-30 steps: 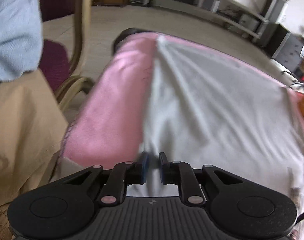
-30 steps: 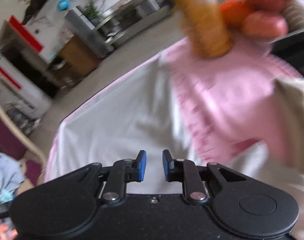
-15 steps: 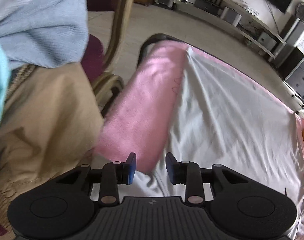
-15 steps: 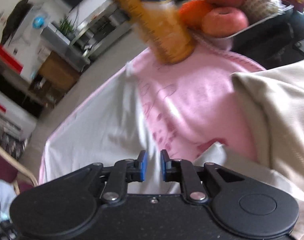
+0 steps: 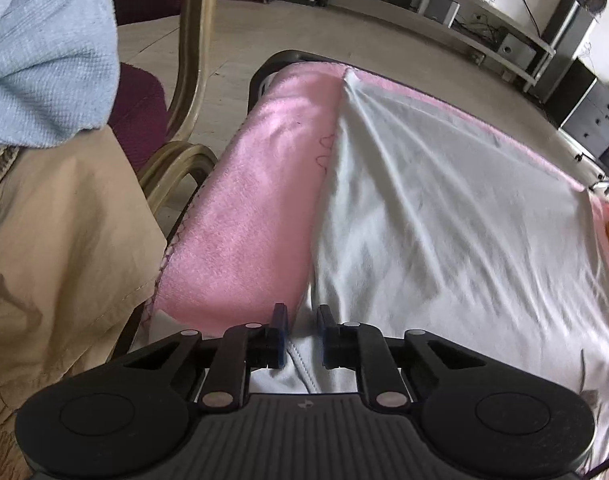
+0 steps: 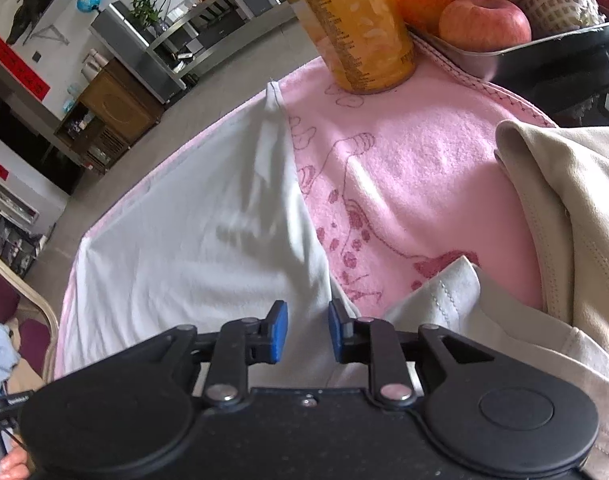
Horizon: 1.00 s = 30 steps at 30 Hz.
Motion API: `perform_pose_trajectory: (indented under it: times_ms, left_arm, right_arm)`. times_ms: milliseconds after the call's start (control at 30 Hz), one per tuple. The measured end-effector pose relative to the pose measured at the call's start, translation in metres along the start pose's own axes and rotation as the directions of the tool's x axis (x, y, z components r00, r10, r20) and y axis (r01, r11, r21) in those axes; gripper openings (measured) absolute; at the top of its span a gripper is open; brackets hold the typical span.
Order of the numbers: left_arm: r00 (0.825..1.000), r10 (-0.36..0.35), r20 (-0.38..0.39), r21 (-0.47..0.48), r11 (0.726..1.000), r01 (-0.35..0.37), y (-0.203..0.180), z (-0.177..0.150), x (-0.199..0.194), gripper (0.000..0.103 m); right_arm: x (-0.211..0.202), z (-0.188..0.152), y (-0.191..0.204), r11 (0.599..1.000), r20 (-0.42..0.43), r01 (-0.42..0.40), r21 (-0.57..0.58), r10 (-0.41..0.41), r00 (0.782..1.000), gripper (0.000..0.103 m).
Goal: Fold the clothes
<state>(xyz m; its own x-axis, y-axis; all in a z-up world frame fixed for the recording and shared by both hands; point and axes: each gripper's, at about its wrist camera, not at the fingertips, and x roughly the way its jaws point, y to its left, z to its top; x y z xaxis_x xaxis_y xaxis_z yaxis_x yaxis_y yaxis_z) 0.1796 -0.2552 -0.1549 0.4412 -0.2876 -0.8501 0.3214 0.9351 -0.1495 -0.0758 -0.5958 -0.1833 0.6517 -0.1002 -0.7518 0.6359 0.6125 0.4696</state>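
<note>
- While the white garment [image 5: 444, 208] lies over the pink towel [image 5: 248, 216], our left claw [image 5: 302, 334] has just narrowed, pinching its hem.
- Our right claw [image 6: 307, 336] has just widened, pads astride a white fold.

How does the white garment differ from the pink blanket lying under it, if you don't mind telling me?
The white garment is smooth, thin and creased; the pink blanket is fluffy. The garment is plain, while the blanket carries drawn figures in the right wrist view. The garment lies on top; the blanket lies underneath, showing at both sides. Both lie spread flat.
</note>
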Motion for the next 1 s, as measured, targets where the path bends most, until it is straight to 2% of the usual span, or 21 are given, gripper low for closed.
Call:
perform_pose_trajectory:
  times_ms: [33,67,167,267,367,433,533,600,633,667,733,833,900,933,967,1000]
  left_arm:
    - [1.0,0.013,0.003,0.01,1.0,-0.013,-0.002,0.0,0.001,0.003]
    - [0.999,0.033,0.014,0.013,0.999,-0.033,-0.004,-0.001,-0.001,0.001]
    - [0.996,0.085,0.034,-0.056,0.995,-0.083,0.001,-0.001,-0.006,0.002]
    - [0.995,0.103,0.01,-0.108,0.989,-0.101,0.011,-0.004,-0.003,0.005]
    - [0.994,0.106,0.016,-0.094,0.99,-0.104,0.009,-0.003,-0.008,0.012]
    - [0.994,0.108,0.029,-0.087,0.991,-0.105,0.006,-0.003,-0.014,0.012]
    - [0.989,0.101,0.111,-0.046,0.994,-0.096,-0.006,0.001,-0.03,0.012]
    - [0.986,0.073,0.15,0.008,0.997,-0.075,-0.017,0.006,-0.032,0.013]
    - [0.984,0.059,0.168,0.036,0.997,-0.066,-0.023,0.009,-0.033,0.013]
    - [0.983,0.051,0.178,0.067,0.996,-0.063,-0.029,0.008,-0.032,0.013]
    - [0.982,0.037,0.188,0.134,0.989,-0.062,-0.042,0.005,-0.025,0.013]
    - [0.987,0.002,0.162,0.164,0.986,-0.029,-0.05,0.001,-0.01,0.013]
    - [0.991,0.002,0.136,0.141,0.99,-0.021,-0.047,0.003,0.004,0.013]
    - [0.994,0.025,0.11,0.118,0.992,-0.038,-0.046,0.004,0.013,0.013]
    - [0.994,0.052,0.098,0.092,0.994,-0.061,-0.044,0.004,0.02,0.016]
    - [0.991,0.068,0.115,0.069,0.995,-0.076,-0.039,0.005,0.02,0.016]
  right_arm:
    - [0.001,0.0,0.001,1.0,-0.001,0.004,-0.007,-0.004,1.0,0.022]
    - [0.002,0.0,0.002,1.0,-0.003,0.008,-0.014,-0.008,1.0,0.022]
    - [0.003,0.0,0.004,0.999,-0.005,0.019,-0.027,-0.019,1.0,0.022]
    - [0.004,0.0,0.004,0.999,-0.004,0.024,-0.033,-0.025,1.0,0.022]
    - [0.004,0.001,0.005,0.999,-0.005,0.029,-0.041,-0.029,1.0,0.022]
    - [0.003,0.004,0.004,0.999,-0.009,0.029,-0.029,-0.03,1.0,0.024]
    - [-0.008,0.011,0.0,1.0,0.024,0.012,0.009,-0.012,1.0,0.031]
    - [-0.018,0.017,-0.002,1.0,0.072,0.005,0.029,-0.007,0.997,0.031]
    - [-0.019,0.02,-0.004,0.999,0.1,0.014,0.032,-0.017,0.995,0.03]
    - [-0.021,0.022,-0.005,0.999,0.127,0.022,0.034,-0.027,0.991,0.016]
    - [-0.021,0.025,-0.006,0.999,0.173,0.029,0.033,-0.035,0.984,0.003]
    - [-0.006,0.021,-0.001,0.999,0.161,-0.051,-0.01,0.053,0.986,0.004]
    - [0.012,0.019,0.004,0.988,0.092,-0.152,-0.013,0.153,0.984,0.007]
    - [0.021,0.018,0.006,0.98,0.051,-0.198,-0.009,0.198,0.979,0.007]
    - [0.029,0.016,0.008,0.976,0.015,-0.216,-0.013,0.216,0.976,0.008]
    - [0.034,0.014,0.01,0.98,-0.004,-0.197,-0.029,0.197,0.98,0.008]
